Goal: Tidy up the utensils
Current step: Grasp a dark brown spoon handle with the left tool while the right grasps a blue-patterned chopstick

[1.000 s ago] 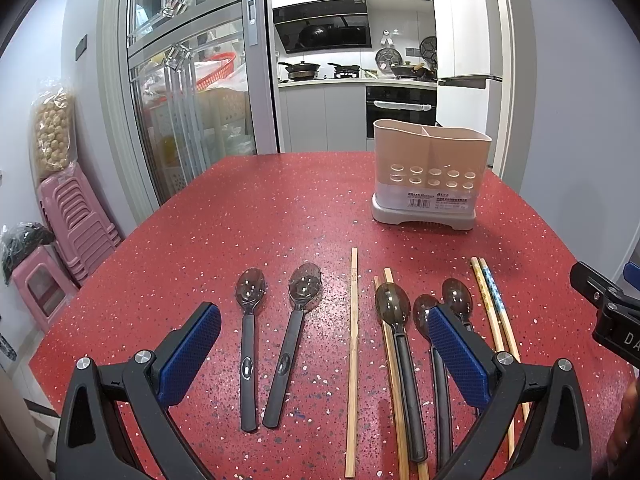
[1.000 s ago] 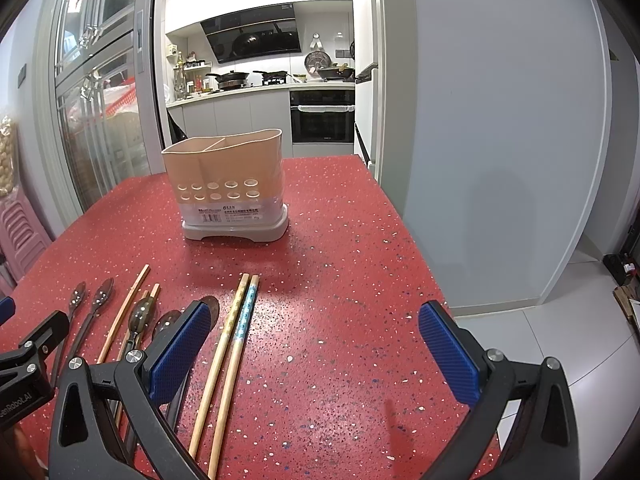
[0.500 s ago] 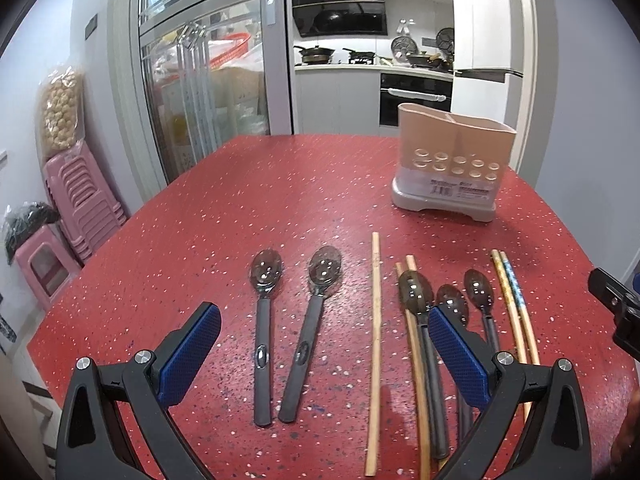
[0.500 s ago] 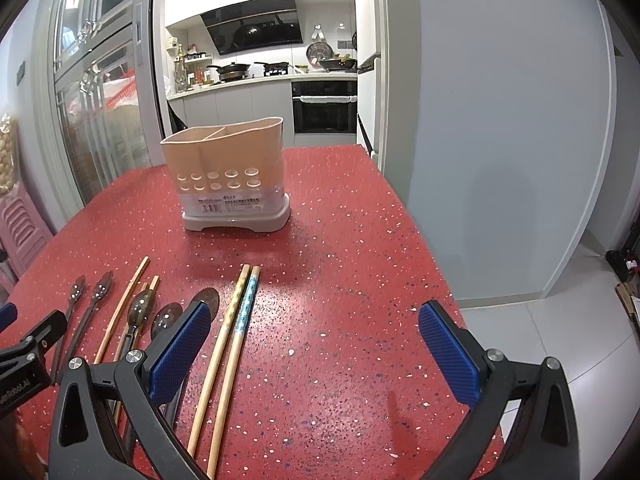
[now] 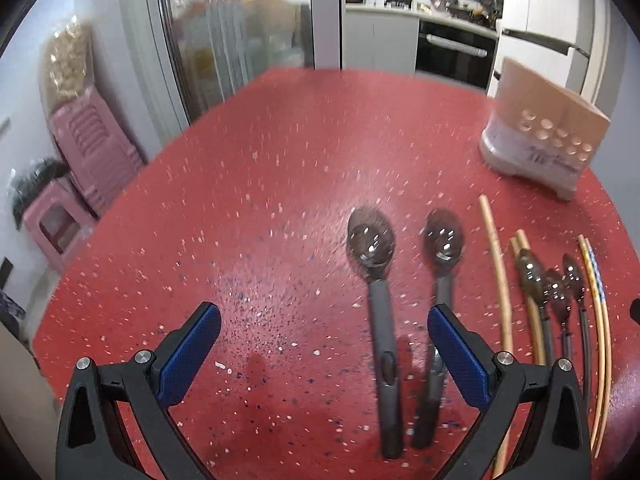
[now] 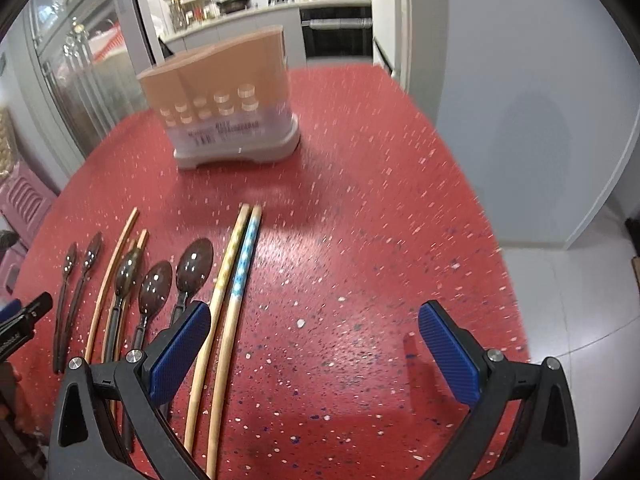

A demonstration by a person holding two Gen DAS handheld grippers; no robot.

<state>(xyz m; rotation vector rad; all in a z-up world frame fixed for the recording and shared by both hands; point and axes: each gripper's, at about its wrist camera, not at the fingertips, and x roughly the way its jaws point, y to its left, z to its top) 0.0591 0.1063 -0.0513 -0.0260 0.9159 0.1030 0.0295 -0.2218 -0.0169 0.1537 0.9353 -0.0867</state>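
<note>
- Table (image 5: 280, 168) – red, all utensils flat on it.
- Holder (image 6: 224, 96) – far side, appears empty.
- L gripper (image 5: 324, 352) – spread wide, nothing held; has swung left and dropped over 2 spoons (image 5: 376, 280).
- R gripper (image 6: 316, 348) – spread wide, nothing held; now lower, beside chopsticks (image 6: 234, 280).
- Pickups look imminent.

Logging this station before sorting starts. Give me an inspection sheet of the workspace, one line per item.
Surface: red speckled table, spoons and chopsticks lying flat in a row.
Job's things: five dark spoons; plain chopsticks; patterned chopstick pair; holder upright at the far side, contents not visible.
Clutter: nothing seen.
Grippers: left gripper open, holding nothing, above spoon handles; right gripper open, holding nothing, beside the patterned pair.
Cables: nothing seen.
Surroundings: kitchen behind; pink stools on the floor.
</note>
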